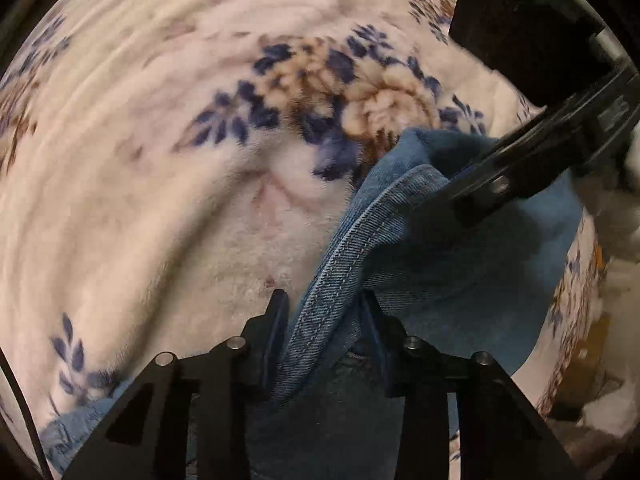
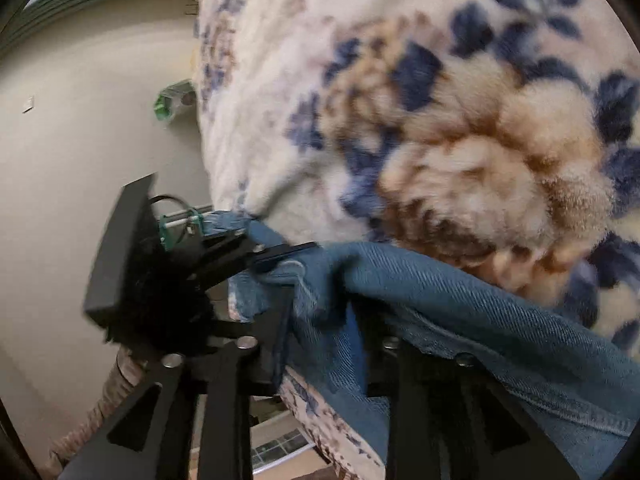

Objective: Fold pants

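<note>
Blue denim pants [image 1: 460, 260] lie bunched on a white fleece blanket [image 1: 160, 160] with blue and tan flowers. My left gripper [image 1: 324, 304] is shut on a stitched denim edge that runs up between its fingers. My right gripper [image 2: 320, 308] is shut on another fold of the pants [image 2: 500, 312] at the blanket's edge. The right gripper also shows in the left wrist view [image 1: 500, 184], reaching in from the right onto the denim. The left gripper shows in the right wrist view [image 2: 280, 256], pinching the cloth just ahead.
The blanket [image 2: 400, 80] covers a bed whose edge drops to a beige floor [image 2: 80, 160] at the left. A small green and white object [image 2: 172, 100] lies on the floor by the bed. Dark furniture [image 1: 520, 20] stands at the upper right.
</note>
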A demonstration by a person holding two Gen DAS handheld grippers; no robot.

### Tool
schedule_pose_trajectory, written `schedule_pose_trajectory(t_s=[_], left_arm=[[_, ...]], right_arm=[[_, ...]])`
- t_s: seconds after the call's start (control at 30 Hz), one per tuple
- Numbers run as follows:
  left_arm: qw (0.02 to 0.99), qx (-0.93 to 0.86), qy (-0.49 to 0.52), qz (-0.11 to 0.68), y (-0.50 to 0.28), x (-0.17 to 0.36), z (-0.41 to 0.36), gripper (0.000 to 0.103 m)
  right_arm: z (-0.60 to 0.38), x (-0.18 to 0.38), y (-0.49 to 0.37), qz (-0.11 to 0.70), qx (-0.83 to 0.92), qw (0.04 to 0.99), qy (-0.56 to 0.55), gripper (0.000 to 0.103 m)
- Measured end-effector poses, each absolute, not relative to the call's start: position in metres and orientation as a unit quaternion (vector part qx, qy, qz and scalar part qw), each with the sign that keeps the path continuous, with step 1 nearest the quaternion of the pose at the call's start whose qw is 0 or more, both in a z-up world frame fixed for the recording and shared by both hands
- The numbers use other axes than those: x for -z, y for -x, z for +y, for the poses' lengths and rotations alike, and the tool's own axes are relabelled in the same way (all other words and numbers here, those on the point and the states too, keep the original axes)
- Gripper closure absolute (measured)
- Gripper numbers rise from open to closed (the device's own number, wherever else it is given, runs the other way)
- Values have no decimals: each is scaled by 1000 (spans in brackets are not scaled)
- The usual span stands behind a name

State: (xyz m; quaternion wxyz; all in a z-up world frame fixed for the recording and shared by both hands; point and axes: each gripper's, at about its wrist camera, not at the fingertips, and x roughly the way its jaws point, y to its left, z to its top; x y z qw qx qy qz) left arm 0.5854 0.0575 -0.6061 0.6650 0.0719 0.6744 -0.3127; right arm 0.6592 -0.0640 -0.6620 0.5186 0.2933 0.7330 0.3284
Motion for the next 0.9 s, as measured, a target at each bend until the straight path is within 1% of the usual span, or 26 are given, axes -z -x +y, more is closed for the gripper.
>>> schedule_pose_trajectory(t_s=[0.1,0.2,0.23,0.27,0.33,0.37,0.47,0.5,0.53,0.57,0.6,0.63,0.67,0.7,0.73,0.83,0.9], left_arm=[[675,307,-51,669,-583,603,64,72],[681,300,-45,666,-583,603,68,72],[684,298,-44,664,-583,602,70,71],[687,294,-43,663,-584,601,72,69],[696,291,-23,656,-581,592,79,67],[702,289,-12,651,-581,586,83,65],[712,274,8,646,-584,578,95,65],[716,264,13,646,-586,578,100,65],[717,257,20,648,-590,577,104,65],[724,244,24,644,-590,577,104,65],[726,237,29,645,-590,576,108,65],[728,231,32,644,-591,576,109,65],[732,229,37,641,-590,573,111,65],[736,223,38,638,-589,570,111,65],[740,220,40,635,-586,568,110,65],[747,210,49,629,-584,566,118,63],[745,203,65,631,-584,569,119,63]], right_arm=[[-55,677,-659,749,-312,516,-277,65],[-41,678,-663,746,-312,523,-269,59],[-36,673,-664,746,-314,531,-248,60],[-35,669,-664,742,-320,537,-241,72],[-50,650,-662,728,-336,544,-247,85],[-58,645,-661,722,-340,542,-263,86],[-84,636,-660,703,-333,554,-296,86],[-83,639,-660,707,-333,551,-292,84],[-81,644,-660,716,-328,547,-284,79],[-73,651,-661,733,-320,538,-267,61],[-63,658,-664,747,-318,528,-250,58],[-53,662,-666,753,-314,529,-236,62],[-43,661,-667,758,-307,539,-202,90],[-39,656,-670,762,-291,555,-163,92],[-40,646,-676,764,-280,563,-147,92],[-56,622,-688,753,-267,588,-126,92],[-87,608,-697,746,-246,594,-172,91]])
